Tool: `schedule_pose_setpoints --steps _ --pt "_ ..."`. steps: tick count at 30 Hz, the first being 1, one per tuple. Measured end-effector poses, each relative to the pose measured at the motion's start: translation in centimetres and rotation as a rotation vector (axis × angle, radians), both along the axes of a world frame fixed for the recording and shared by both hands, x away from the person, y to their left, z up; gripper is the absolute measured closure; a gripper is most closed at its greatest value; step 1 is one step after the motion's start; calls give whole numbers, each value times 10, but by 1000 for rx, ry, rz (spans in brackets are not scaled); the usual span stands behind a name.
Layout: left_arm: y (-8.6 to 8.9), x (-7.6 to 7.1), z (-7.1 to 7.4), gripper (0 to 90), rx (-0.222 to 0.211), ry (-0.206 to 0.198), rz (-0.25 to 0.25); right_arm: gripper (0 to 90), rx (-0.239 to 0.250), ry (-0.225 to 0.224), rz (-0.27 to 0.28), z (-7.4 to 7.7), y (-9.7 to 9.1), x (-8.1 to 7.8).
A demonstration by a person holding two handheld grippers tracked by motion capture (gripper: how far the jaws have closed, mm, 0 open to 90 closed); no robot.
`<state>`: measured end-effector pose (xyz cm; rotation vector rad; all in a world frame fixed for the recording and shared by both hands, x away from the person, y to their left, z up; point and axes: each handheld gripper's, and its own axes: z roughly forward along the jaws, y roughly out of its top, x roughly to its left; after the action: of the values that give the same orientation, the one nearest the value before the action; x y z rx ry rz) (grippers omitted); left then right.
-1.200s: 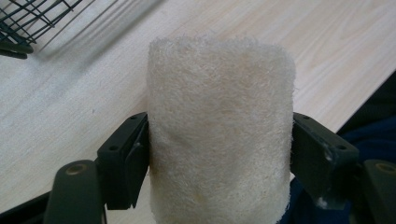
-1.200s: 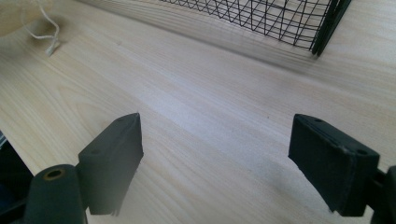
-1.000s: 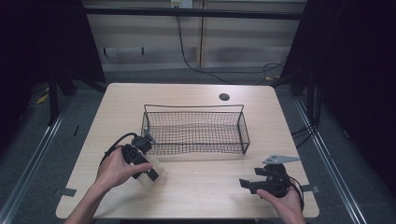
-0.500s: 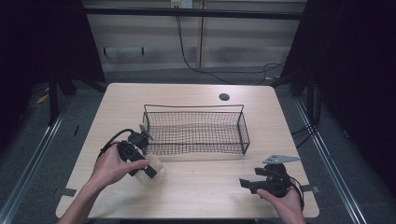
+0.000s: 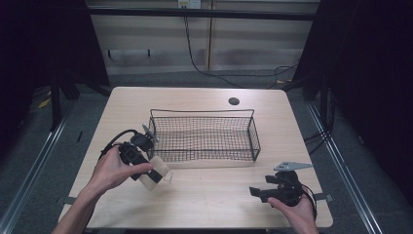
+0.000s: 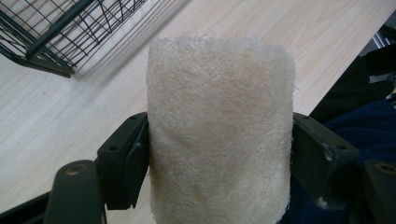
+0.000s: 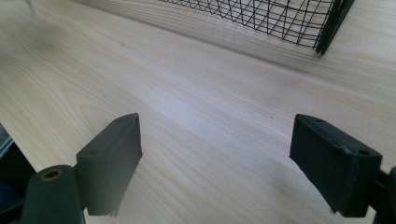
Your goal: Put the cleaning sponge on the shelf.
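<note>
The left gripper (image 5: 155,174) clamps a pale loofah block (image 6: 219,135) just above the table (image 5: 204,204) — the wire basket (image 5: 253,139) lies close beside it, up and to the right — while the right gripper (image 5: 258,192), wide and empty, rests farther off.

wire basket (image 5: 204,135) mid-table (image 5: 204,200), loofah (image 5: 156,171) front-left

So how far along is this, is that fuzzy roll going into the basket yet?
Picked up: the left hand-held gripper is clamped on the loofah roll, just off the table. Left to do: the wire basket looks empty, so the roll isn't in. The right hand-held gripper rests open near the table's front edge.
</note>
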<state>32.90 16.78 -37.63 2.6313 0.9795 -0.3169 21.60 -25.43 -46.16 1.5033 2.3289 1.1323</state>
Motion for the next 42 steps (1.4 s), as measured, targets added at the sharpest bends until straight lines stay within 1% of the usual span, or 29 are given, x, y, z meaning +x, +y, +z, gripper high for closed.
schedule_pose_setpoints --steps 2,3,4,5,6,8,10,11,13,14,16,17,18,19,20,21,22,26,28,29,30,31,32,33,34,35,36,38,42 --pt "0 0 3 267 1 -3 -6 161 0 2 0 0 0 0" --pt "0 0 8 267 -13 -15 -23 161 0 2 0 0 0 0" --pt "0 0 10 267 -12 -14 -22 161 1 2 1 0 0 0" --pt "0 0 12 267 -5 -26 -23 161 2 3 1 0 0 0" --pt "-1 0 13 267 1 -36 -35 161 1 3 0 0 0 0" --pt "-1 1 16 266 -1 -34 -46 160 2 3 1 0 0 0" --pt "0 2 19 267 -12 -41 -45 160 2 4 0 0 0 0" --pt "-1 3 21 267 -15 -39 -53 159 2 4 0 0 0 0" --pt "-2 3 23 267 -20 -38 -51 158 1 6 -1 0 0 0" --pt "-3 4 24 267 -9 -39 -54 157 1 6 -1 0 0 0" --pt "-3 5 24 266 -10 -42 -49 156 0 6 -1 0 0 0" --pt "-4 5 26 266 0 -44 -38 156 3 5 1 0 0 0" --pt "-4 5 26 267 0 -44 -38 156 2 5 0 0 0 0" --pt "-6 5 26 266 14 -43 -38 156 2 8 -2 0 0 0" --pt "-6 6 27 267 9 -45 -42 156 2 9 -3 0 0 0" --pt "-6 7 29 267 3 -48 -35 156 1 11 -2 0 0 0" --pt "-7 8 31 267 10 -49 -35 156 -1 12 -3 0 0 0" --pt "-9 12 38 266 12 -59 -27 155 -2 8 1 0 0 0" --pt "-10 13 40 266 15 -58 -26 156 -1 12 -2 0 0 0" --pt "-10 15 43 266 8 -56 -27 155 -1 12 -2 0 0 0" --pt "-10 15 43 267 8 -56 -27 155 0 12 -2 0 0 0" --pt "-10 16 47 267 16 -57 -31 156 -1 13 -1 0 0 0" --pt "-10 16 47 267 16 -57 -31 156 -1 13 -1 0 0 0" --pt "-10 18 50 267 23 -60 -17 156 -2 13 0 -1 1 0" --pt "-10 18 50 267 23 -60 -17 156 -1 13 1 -1 1 0" --pt "-10 23 54 267 16 -65 6 156 0 14 0 0 1 0" --pt "-10 25 56 267 13 -63 15 155 -4 11 1 0 1 0" --pt "-9 29 60 267 3 -60 24 155 -2 17 -1 0 1 0" --pt "-12 35 67 267 6 -62 33 153 -3 17 -3 -1 1 0"
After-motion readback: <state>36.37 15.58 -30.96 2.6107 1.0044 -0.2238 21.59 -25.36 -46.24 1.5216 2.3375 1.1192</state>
